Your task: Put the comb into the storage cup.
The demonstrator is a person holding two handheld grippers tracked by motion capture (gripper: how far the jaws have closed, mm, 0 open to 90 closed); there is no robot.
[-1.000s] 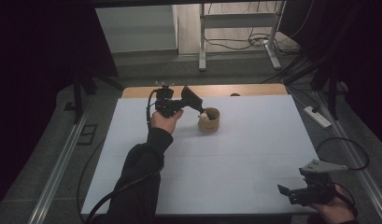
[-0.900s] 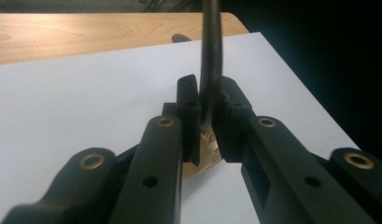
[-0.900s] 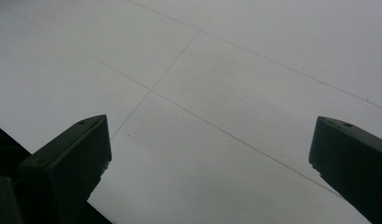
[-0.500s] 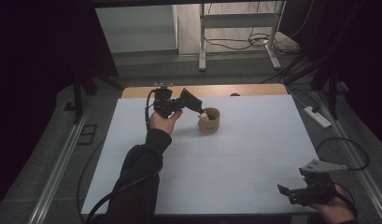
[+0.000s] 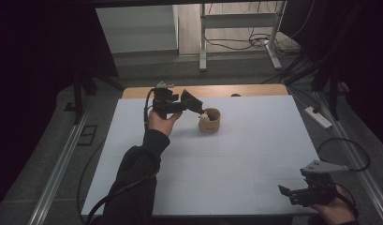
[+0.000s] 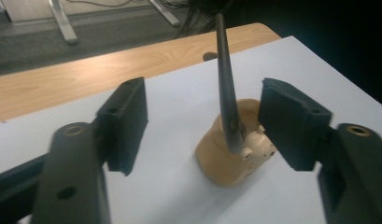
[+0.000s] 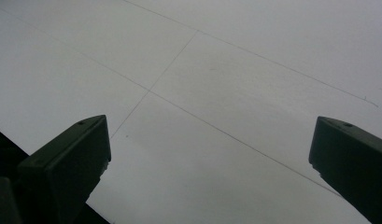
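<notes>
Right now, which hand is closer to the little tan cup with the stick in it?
The left. The left gripper sits right beside the tan cup, its open jaws on either side of the dark stick. The right gripper hangs over the table's near corner, far away.

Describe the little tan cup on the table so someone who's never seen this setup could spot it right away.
Start at the white table and look toward its far edge, where a strip of bare wood shows. Just in front of that strip, beside the left gripper, whose jaws have just been opening, stands the tan cup. It has a dark handle sticking up from it.
</notes>
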